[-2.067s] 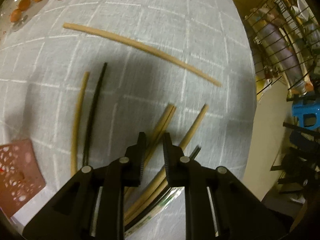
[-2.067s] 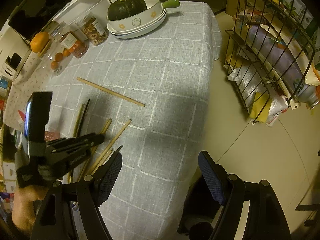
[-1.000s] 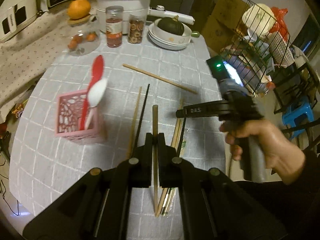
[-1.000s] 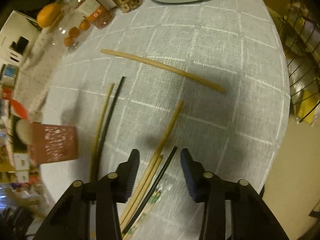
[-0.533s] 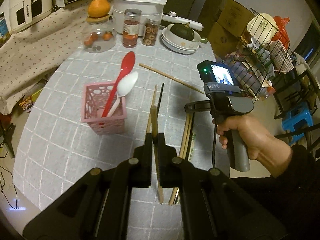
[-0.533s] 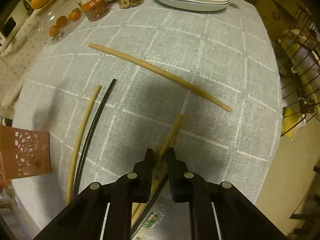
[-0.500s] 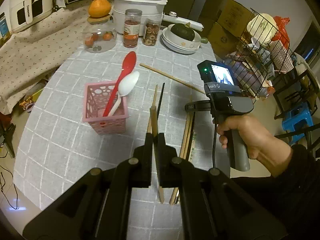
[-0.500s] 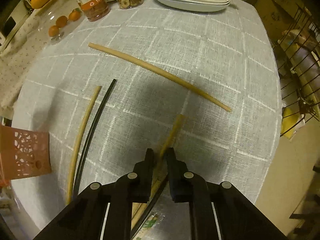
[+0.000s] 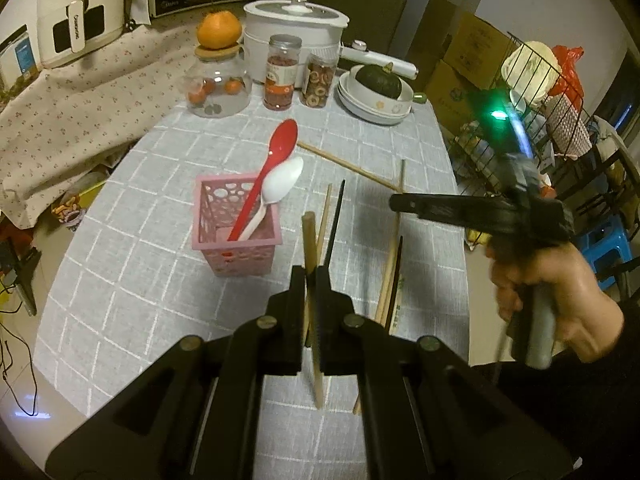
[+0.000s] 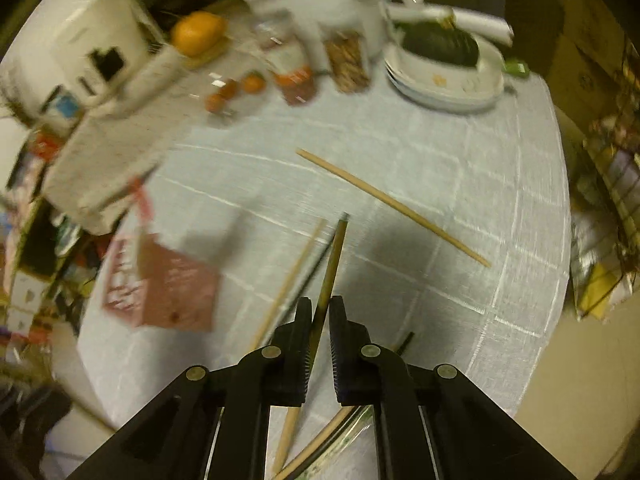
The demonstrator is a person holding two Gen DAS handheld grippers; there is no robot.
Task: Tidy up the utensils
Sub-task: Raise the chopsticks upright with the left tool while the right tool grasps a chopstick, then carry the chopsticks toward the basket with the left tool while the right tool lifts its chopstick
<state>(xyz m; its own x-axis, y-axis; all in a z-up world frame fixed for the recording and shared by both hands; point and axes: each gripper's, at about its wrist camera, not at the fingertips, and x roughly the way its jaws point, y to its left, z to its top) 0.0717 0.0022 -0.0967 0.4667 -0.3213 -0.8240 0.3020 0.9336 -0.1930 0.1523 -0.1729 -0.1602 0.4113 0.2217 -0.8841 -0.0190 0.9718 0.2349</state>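
Chopsticks are split between both grippers and the table. One wooden chopstick (image 9: 309, 248) stands nearly upright between the pads of the left gripper (image 9: 310, 280), whose jaws are clamped narrow on its middle, with its blunt top sticking above the fingertips and its thin end hanging below them over the checked tablecloth (image 9: 160, 280). The right gripper (image 10: 319, 312) has just been closing its jaws, and a second wooden chopstick (image 10: 330, 268) is now pinched between them, slanting up past the fingertips, its lower end trailing out under the jaws. Left of both grippers stands the pink basket (image 9: 236, 240), holding a red spoon (image 9: 272, 168) and a white spoon (image 9: 276, 188). More chopsticks lie flat on the cloth: a tan and black pair (image 9: 332, 208) just beyond the left fingertips, and a lone long one (image 10: 392, 208) farther off.
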